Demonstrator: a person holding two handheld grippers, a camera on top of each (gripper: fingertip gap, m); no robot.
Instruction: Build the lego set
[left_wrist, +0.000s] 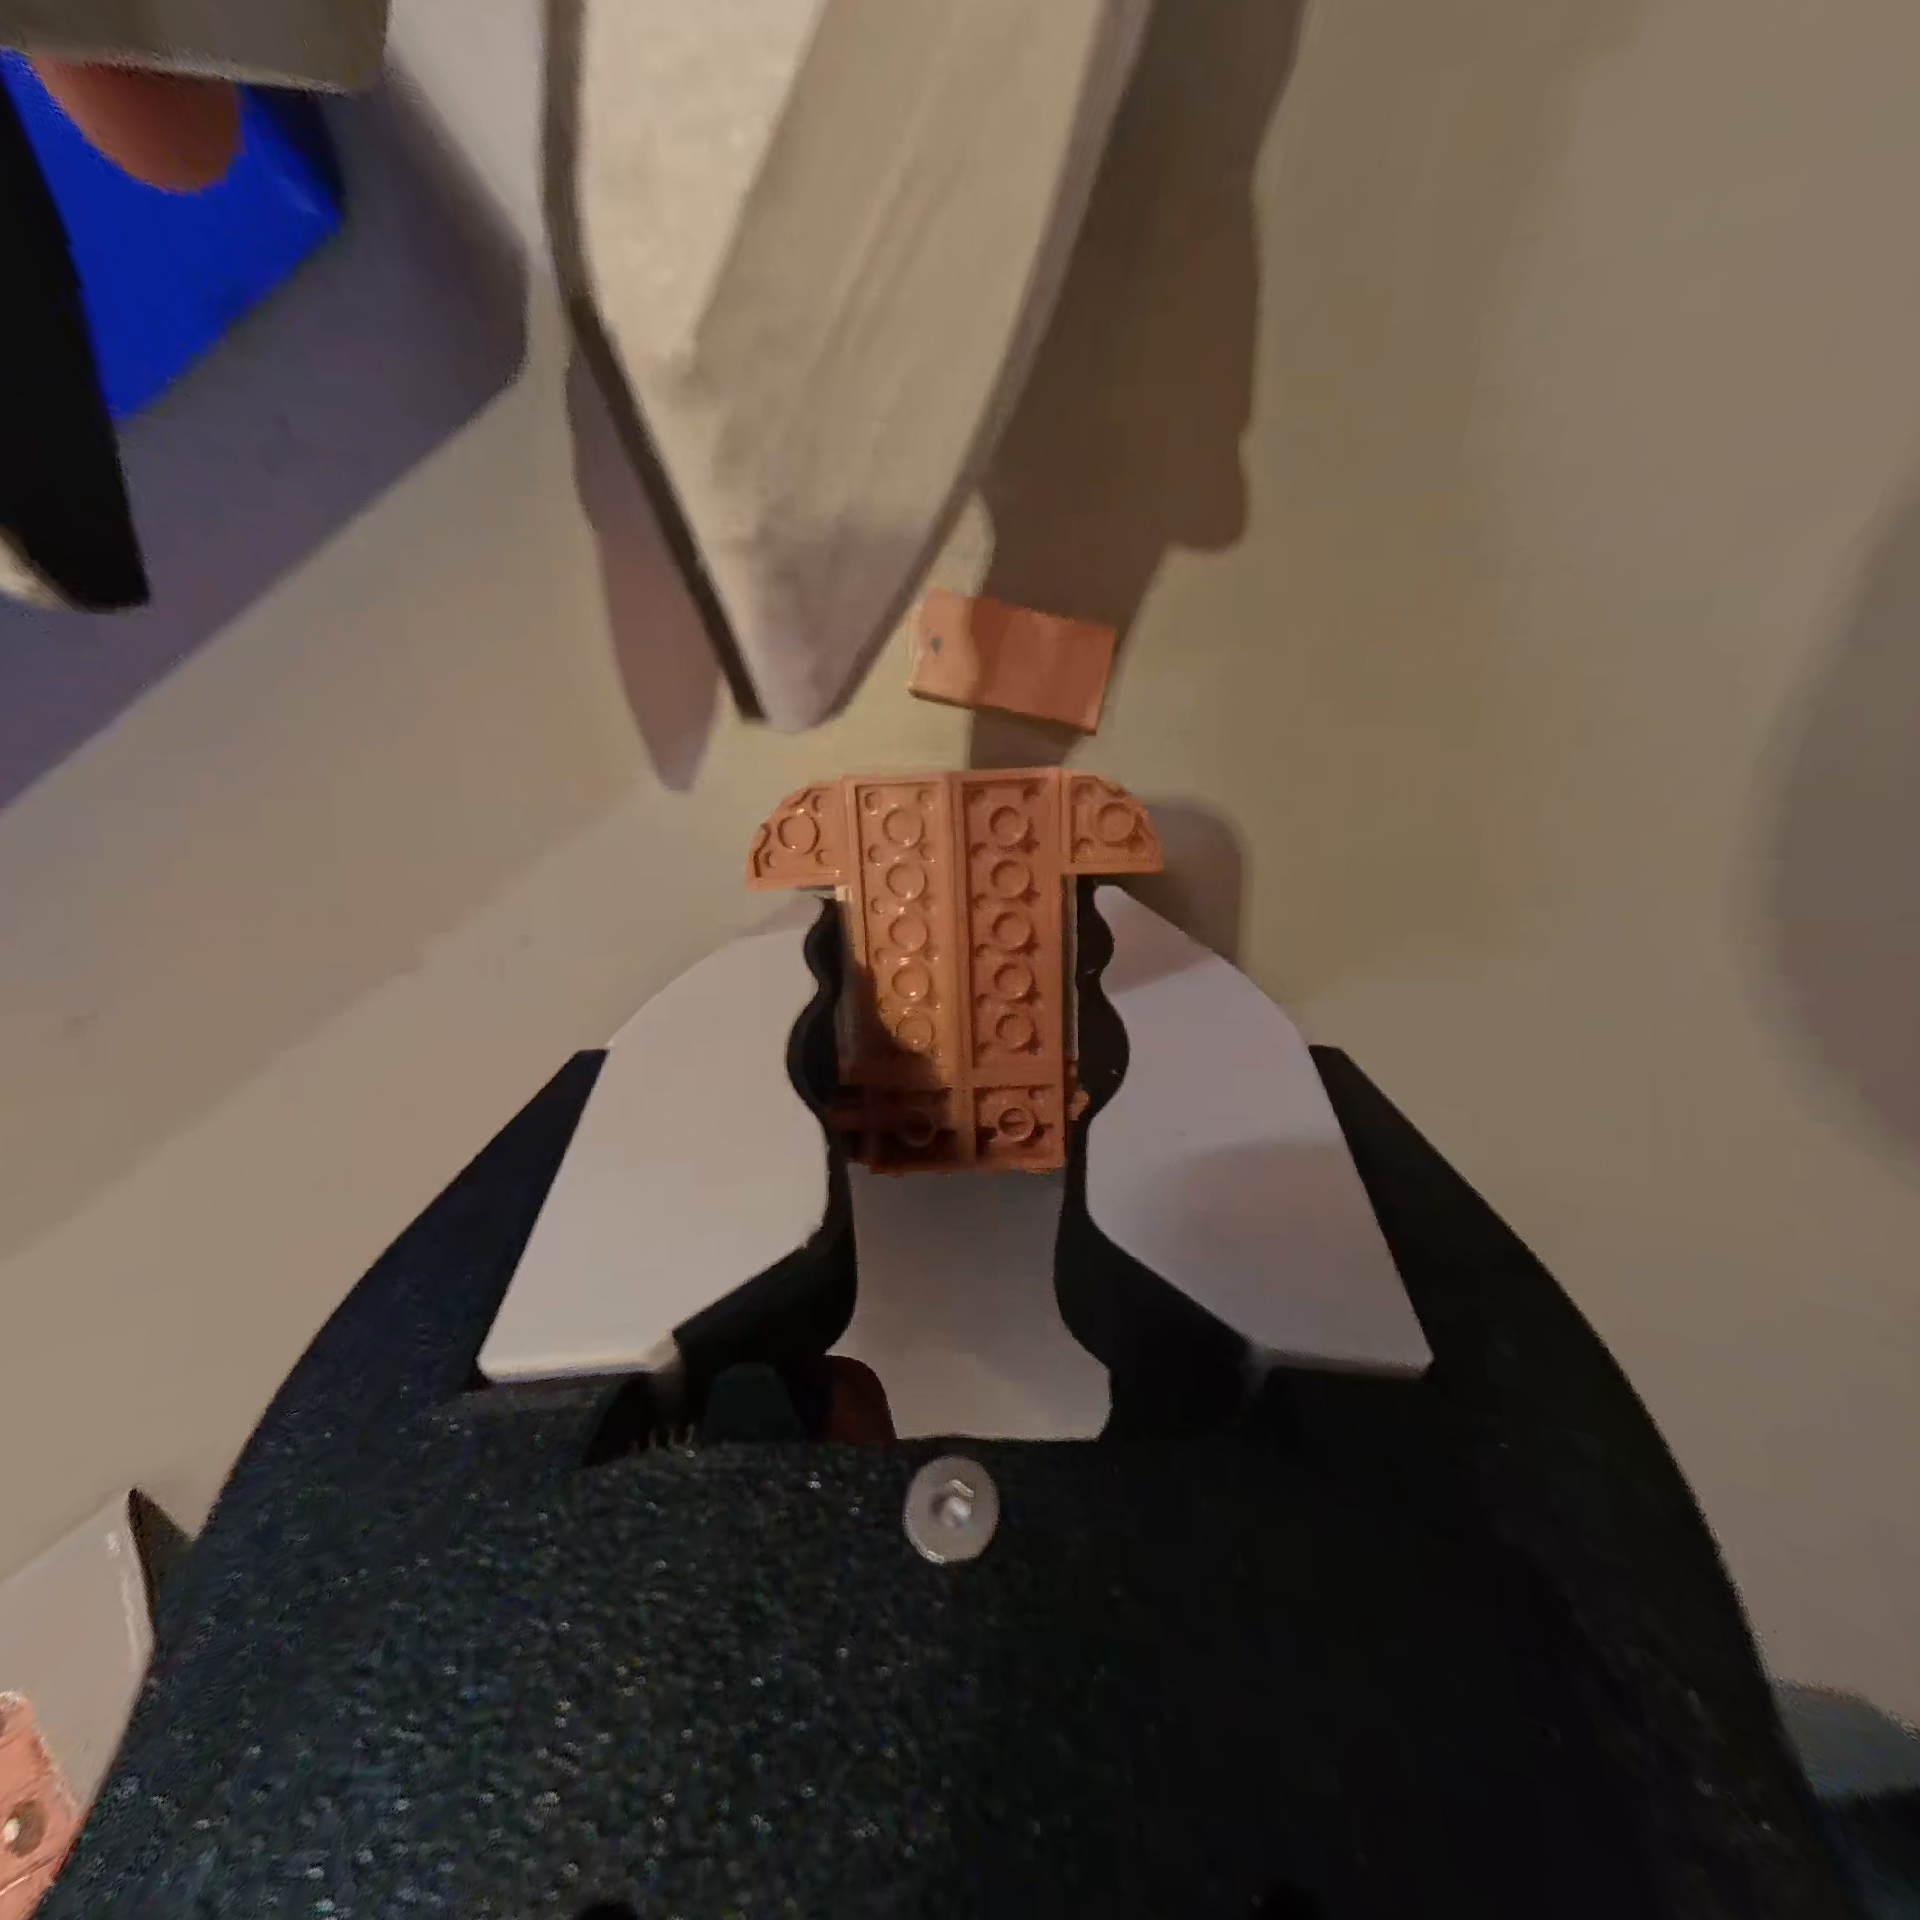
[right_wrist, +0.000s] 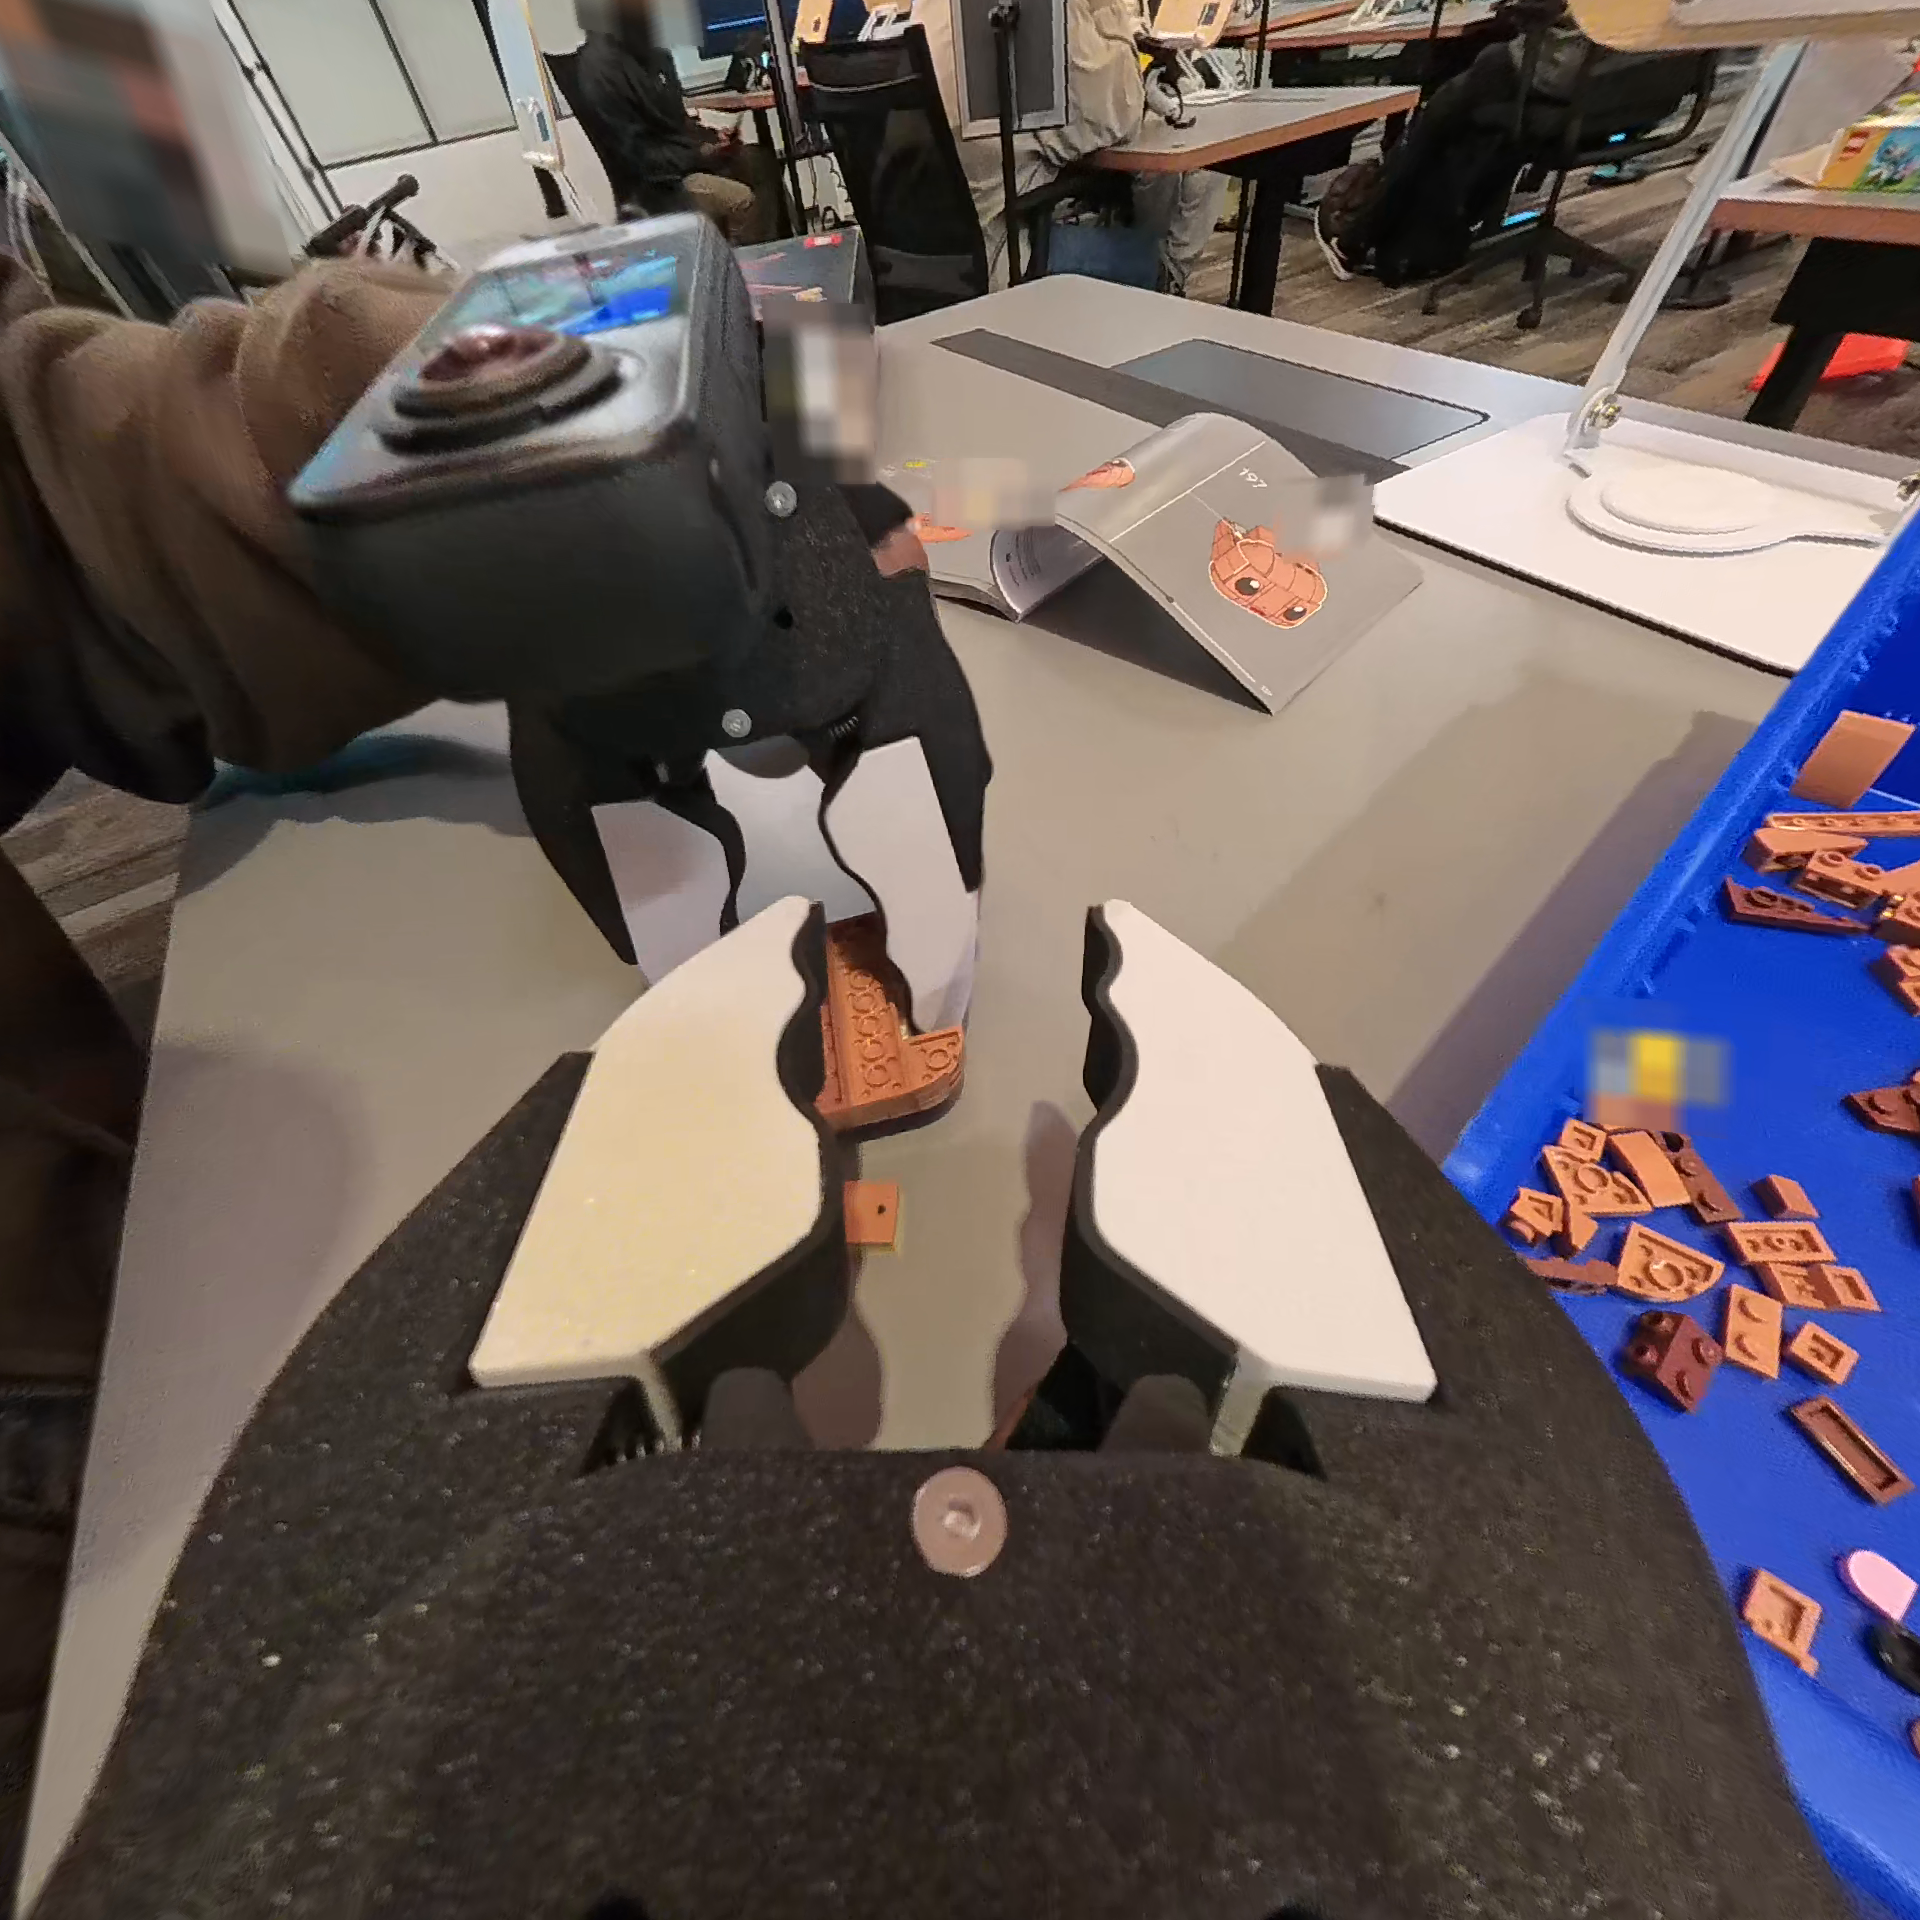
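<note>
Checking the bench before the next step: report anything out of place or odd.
One small brown tile lies loose on the grey table, outside the blue tray that holds the other pieces. It sits just beyond the assembly clamped in the left gripper. Nothing looks damaged.

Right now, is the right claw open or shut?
Open. The right claw has a clear gap between its fingers, showing bare table and a small tan tile; it holds nothing.

The right hand-held gripper (right_wrist: 951, 1049) covers the left part of the brown plate assembly (right_wrist: 894, 1049) (its far end sits behind the left hand-held gripper (right_wrist: 831, 935)); the blue tray (right_wrist: 1662, 1091) runs off the frame's right edge.
</note>
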